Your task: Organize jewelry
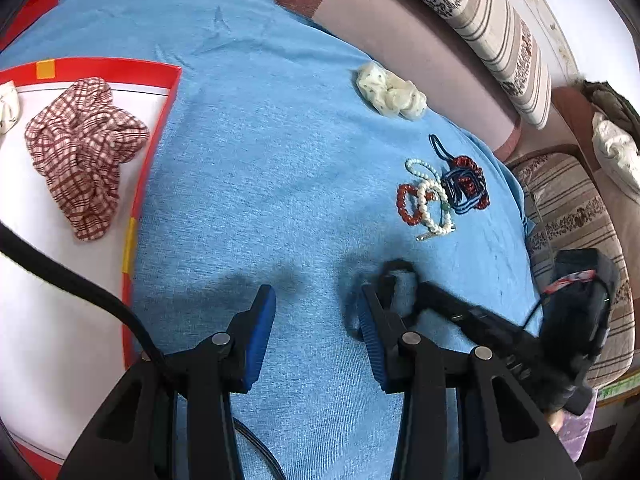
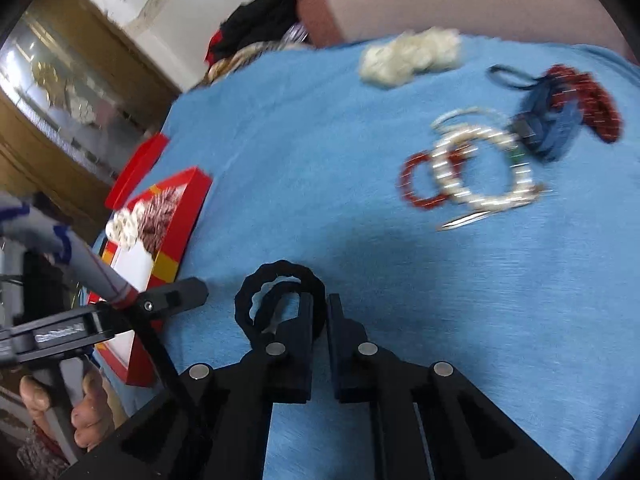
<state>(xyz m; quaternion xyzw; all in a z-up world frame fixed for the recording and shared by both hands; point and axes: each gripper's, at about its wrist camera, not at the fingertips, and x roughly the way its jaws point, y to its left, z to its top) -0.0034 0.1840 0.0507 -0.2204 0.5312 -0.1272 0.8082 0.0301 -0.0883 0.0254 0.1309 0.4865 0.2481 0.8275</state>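
Note:
My right gripper [image 2: 320,300] is shut on a black hair tie [image 2: 280,276], held just above the blue cloth [image 2: 320,160]; the tie also shows in the left wrist view [image 1: 396,270] beside my open, empty left gripper [image 1: 316,300]. A pile of jewelry lies on the cloth: a red bead bracelet [image 1: 404,204] [image 2: 420,184], a white pearl bracelet [image 1: 430,200] [image 2: 480,168], a blue cord [image 1: 460,188] [image 2: 548,120] and a dark red bead string [image 1: 472,168] [image 2: 596,100]. A red-rimmed white tray [image 1: 160,128] [image 2: 188,216] holds a checked scrunchie [image 1: 84,148].
A cream scrunchie [image 1: 392,92] [image 2: 408,56] lies at the far edge of the cloth. A brown sofa with striped cushions [image 1: 500,40] stands behind and to the right. A metal hair clip [image 2: 464,220] lies by the pearls.

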